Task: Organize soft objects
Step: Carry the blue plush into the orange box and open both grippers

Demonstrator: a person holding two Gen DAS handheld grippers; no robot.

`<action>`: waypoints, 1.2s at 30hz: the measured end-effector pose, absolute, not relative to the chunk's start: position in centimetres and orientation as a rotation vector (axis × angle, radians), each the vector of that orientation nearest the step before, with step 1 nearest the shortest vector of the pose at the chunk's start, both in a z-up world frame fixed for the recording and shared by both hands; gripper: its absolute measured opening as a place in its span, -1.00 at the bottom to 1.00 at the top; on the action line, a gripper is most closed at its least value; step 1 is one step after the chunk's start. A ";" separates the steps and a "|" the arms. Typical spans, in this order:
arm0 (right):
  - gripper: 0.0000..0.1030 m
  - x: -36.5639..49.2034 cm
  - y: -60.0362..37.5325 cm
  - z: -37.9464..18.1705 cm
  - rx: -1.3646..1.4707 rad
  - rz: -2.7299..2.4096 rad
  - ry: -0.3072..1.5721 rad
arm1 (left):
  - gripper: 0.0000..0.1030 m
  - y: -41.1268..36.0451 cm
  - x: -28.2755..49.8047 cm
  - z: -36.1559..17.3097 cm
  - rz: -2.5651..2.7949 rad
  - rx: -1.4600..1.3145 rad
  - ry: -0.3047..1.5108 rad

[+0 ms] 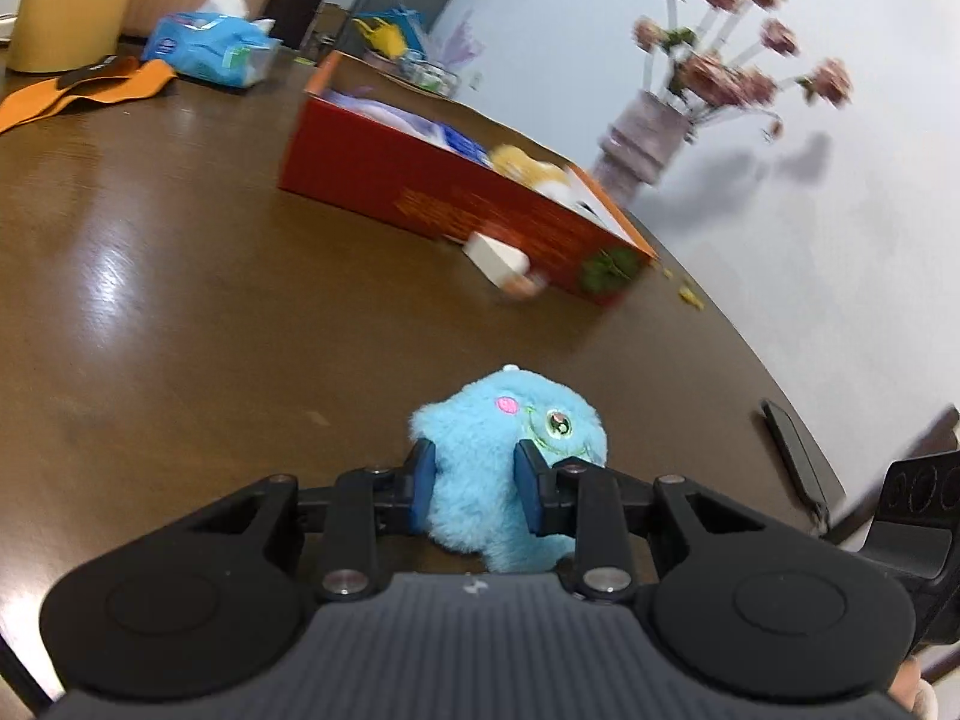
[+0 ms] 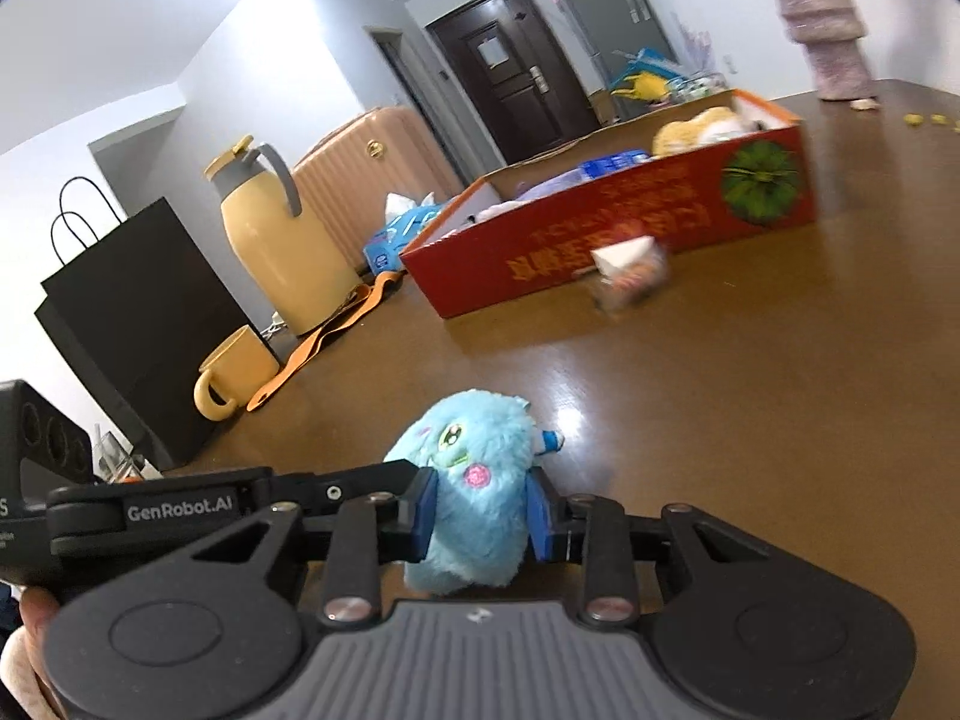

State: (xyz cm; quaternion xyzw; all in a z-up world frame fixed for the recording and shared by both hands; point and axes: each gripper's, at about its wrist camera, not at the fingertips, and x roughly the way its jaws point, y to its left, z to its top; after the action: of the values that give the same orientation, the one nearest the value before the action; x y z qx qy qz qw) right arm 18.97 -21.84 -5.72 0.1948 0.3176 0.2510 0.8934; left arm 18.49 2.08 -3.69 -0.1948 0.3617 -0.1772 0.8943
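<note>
A fluffy light-blue plush toy (image 1: 504, 456) with a green eye and a pink cheek is held over the brown table (image 1: 180, 312). My left gripper (image 1: 474, 483) is shut on its body. My right gripper (image 2: 483, 513) is shut on the same plush (image 2: 474, 480) from the other side. A red cardboard box (image 1: 432, 186) stands further back on the table and holds a yellow plush (image 1: 528, 165) and other soft items. The box also shows in the right wrist view (image 2: 612, 240), with the yellow plush (image 2: 696, 129) inside.
A small white packet (image 1: 501, 261) lies against the box front. A blue tissue pack (image 1: 210, 48), an orange strap (image 1: 78, 93), a yellow jug (image 2: 282, 240), a yellow mug (image 2: 234, 372) and a black paper bag (image 2: 132, 324) stand at the table's far side. A flower vase (image 1: 648, 138) stands by the wall. A black phone (image 1: 792, 450) lies near the edge.
</note>
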 end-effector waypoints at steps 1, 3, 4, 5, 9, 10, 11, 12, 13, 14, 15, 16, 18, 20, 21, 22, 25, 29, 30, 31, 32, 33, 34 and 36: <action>-0.41 18.1 -22.4 -5.7 0.410 0.514 0.652 | -0.44 1.5 17.9 -3.6 -0.376 -0.393 0.746; -0.42 16.7 -23.5 -5.6 0.425 0.504 0.632 | -0.44 0.6 17.1 -3.2 -0.391 -0.372 0.735; -0.42 16.2 -23.9 -5.5 0.430 0.502 0.622 | -0.44 0.1 16.7 -2.9 -0.396 -0.367 0.728; -0.41 15.7 -24.3 -5.3 0.433 0.499 0.608 | -0.44 -0.2 16.3 -2.6 -0.402 -0.360 0.719; -0.42 14.5 -25.2 -4.6 0.440 0.492 0.567 | -0.44 -1.4 15.2 -1.6 -0.411 -0.333 0.691; -0.42 14.3 -25.4 -4.5 0.445 0.490 0.558 | -0.44 -1.7 15.2 -1.4 -0.414 -0.326 0.685; -0.42 14.2 -25.5 -4.3 0.446 0.488 0.551 | -0.44 -1.9 15.3 -1.2 -0.420 -0.322 0.680; -0.41 14.2 -25.7 -4.1 0.446 0.485 0.544 | -0.44 -2.0 15.4 -1.0 -0.427 -0.319 0.675; -0.42 14.3 -25.9 -3.9 0.446 0.482 0.538 | -0.44 -2.2 15.8 -0.6 -0.436 -0.315 0.667; -0.42 14.5 -26.1 -3.4 0.442 0.481 0.526 | -0.44 -2.3 16.3 -0.2 -0.444 -0.313 0.657; -0.42 14.9 -26.3 -2.8 0.431 0.481 0.511 | -0.44 -2.4 16.9 0.3 -0.457 -0.309 0.641; -0.42 15.6 -26.4 -2.2 0.421 0.480 0.495 | -0.44 -2.5 17.8 1.0 -0.469 -0.301 0.618; -0.43 17.4 -26.7 -0.6 0.402 0.482 0.460 | -0.44 -2.7 19.8 2.5 -0.484 -0.290 0.571; -0.45 20.2 -26.7 1.3 0.378 0.483 0.428 | -0.45 -2.7 22.3 3.8 -0.484 -0.287 0.541; -0.45 21.6 -26.6 2.2 0.367 0.486 0.421 | -0.45 -2.6 24.0 4.5 -0.480 -0.288 0.531; -0.45 23.2 -26.4 3.0 0.352 0.489 0.414 | -0.45 -2.5 25.4 5.0 -0.477 -0.288 0.524; -0.47 28.7 -25.5 4.9 0.328 0.514 0.414 | -0.45 -1.5 30.2 6.2 -0.456 -0.293 0.520; -0.52 36.2 -24.3 5.1 0.349 0.562 0.474 | -0.49 -0.1 36.2 5.6 -0.420 -0.298 0.559; -0.53 37.7 -23.8 4.9 0.335 0.558 0.487 | -0.50 0.2 37.7 5.1 -0.421 -0.309 0.576; -0.54 39.1 -23.2 4.6 0.319 0.552 0.504 | -0.55 0.5 38.9 4.4 -0.424 -0.323 0.598; -0.58 40.6 -22.6 4.2 0.307 0.540 0.520 | -0.55 0.6 40.1 3.8 -0.422 -0.335 0.620; -0.65 41.8 -22.1 3.8 0.292 0.532 0.534 | -0.55 0.8 41.5 3.0 -0.412 -0.339 0.644; -0.70 43.2 -21.6 3.1 0.278 0.522 0.556 | -0.55 0.8 42.6 2.2 -0.402 -0.338 0.660; -0.70 45.1 -20.9 1.7 0.288 0.513 0.593 | -0.55 1.0 44.0 0.7 -0.390 -0.328 0.685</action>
State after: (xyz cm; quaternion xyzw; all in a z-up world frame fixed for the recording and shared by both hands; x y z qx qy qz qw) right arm 45.14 -20.89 1.72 0.1398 0.2880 0.2489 0.9141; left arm 44.04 0.97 0.73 -0.1593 0.3322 -0.1891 0.9102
